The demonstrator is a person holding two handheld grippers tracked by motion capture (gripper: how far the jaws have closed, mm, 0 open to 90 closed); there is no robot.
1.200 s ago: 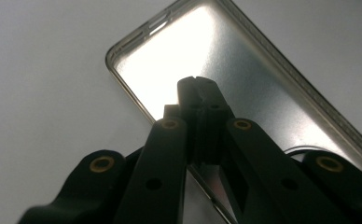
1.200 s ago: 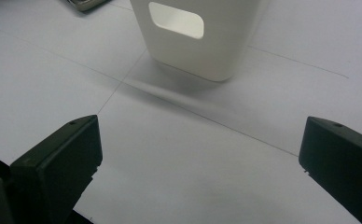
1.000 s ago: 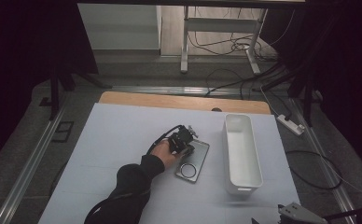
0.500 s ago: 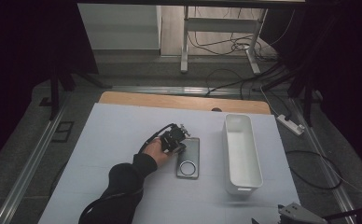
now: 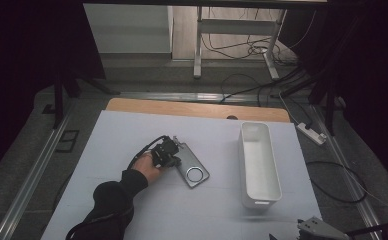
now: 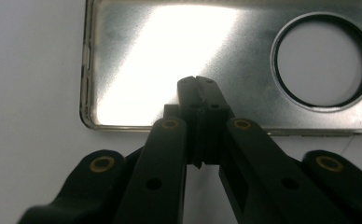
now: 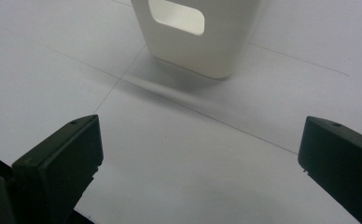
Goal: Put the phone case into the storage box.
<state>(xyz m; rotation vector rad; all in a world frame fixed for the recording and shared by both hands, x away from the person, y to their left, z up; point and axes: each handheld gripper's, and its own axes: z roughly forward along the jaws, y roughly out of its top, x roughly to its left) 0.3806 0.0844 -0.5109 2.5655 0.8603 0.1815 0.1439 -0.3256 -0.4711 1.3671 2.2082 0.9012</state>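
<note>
Two black two-jaw grippers are working over a white-covered tabletop [image 5: 132,135], and their states differ. The left gripper [image 5: 174,157], carried by a hand [image 5: 149,167] in a dark sleeve that is reaching in from the near edge, is sitting roughly at the middle of the tabletop with its jaws clenched tight together; in the left gripper view the left gripper's tips [image 6: 198,86] are meeting with nothing between them and are lying over the near long edge of a flat rectangular silvery metal plate with rounded corners and a round hole near one end [image 6: 179,51]. Whether the tips are pressing on that plate or merely hovering just above it cannot be told. In the high view the same metal plate [image 5: 192,167] is lying flat on the white cover, slanted, with its holed end pointing toward the near right corner and its other end tucked under the gripper. Just to the right of it, yet apart from it, a long narrow white plastic bin [image 5: 259,165] is standing upright with its long sides running from the near edge toward the far edge. The right gripper [image 7: 202,154] is resting near the near right corner with its jaws spread wide and released, gripping nothing, and it is looking across bare white cover at the handle-slotted end wall of the white bin [image 7: 202,37].
</note>
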